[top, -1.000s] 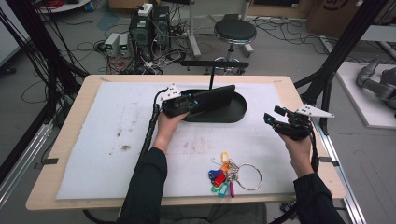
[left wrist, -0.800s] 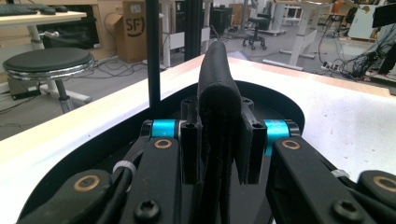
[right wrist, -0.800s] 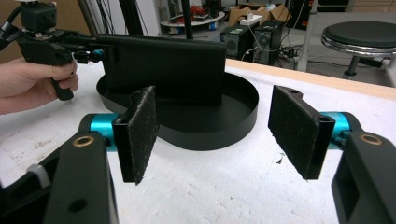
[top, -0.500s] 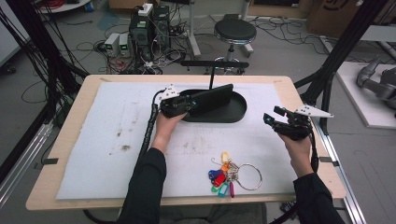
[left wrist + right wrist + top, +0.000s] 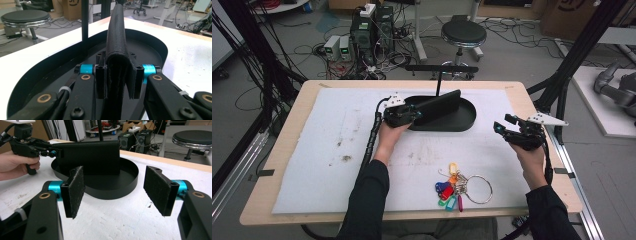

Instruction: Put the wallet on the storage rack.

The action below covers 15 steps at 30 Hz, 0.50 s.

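Left tongs point(image 5: 116, 75) easing off wallet point(image 5: 438, 105), still pinched | long axis upright-edgewise over tray point(image 5: 469, 121) | right tongs point(image 5: 117, 192) released, well apart

The person wears dark long sleeves point(image 5: 367, 200). Each gripper point(image 5: 113, 192) is black, with cyan collars behind rough black pads point(image 5: 75, 191), brass-ringed pivots and hex screws. A ribbed black cable point(image 5: 373, 132) trails at centre left.

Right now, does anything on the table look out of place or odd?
Yes. The black wallet stands on edge in the black tray, between the left gripper jaws. Dark stains mark the white mat.
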Each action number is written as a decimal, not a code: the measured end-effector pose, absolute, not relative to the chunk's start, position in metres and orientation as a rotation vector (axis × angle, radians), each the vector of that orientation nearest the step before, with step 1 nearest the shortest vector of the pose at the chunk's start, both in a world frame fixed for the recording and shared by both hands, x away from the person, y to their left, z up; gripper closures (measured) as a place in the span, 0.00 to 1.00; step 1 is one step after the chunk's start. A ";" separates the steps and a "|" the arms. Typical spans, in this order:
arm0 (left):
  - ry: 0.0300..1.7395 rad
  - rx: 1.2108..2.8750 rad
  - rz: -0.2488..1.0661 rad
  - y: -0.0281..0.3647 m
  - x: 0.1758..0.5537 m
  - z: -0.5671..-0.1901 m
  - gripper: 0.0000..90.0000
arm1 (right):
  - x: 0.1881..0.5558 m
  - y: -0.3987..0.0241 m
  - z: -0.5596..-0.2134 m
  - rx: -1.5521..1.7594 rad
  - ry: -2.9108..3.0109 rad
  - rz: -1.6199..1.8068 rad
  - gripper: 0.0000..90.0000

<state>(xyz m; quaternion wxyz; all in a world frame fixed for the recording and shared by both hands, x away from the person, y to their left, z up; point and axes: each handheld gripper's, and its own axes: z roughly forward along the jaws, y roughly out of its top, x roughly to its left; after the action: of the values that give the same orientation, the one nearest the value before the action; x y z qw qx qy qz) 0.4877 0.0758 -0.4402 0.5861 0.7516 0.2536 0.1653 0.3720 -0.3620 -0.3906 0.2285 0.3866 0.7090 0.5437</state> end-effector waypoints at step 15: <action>0.683 1.801 0.429 0.074 0.486 -0.438 0.44 | 0.373 -0.362 -0.391 1.071 1.955 1.490 0.38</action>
<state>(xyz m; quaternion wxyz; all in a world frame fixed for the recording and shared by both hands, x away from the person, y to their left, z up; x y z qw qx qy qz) 0.4856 0.0741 -0.4376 0.5516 0.7612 0.2889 0.1813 0.3730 -0.3618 -0.3914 0.2279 0.3889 0.7100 0.5411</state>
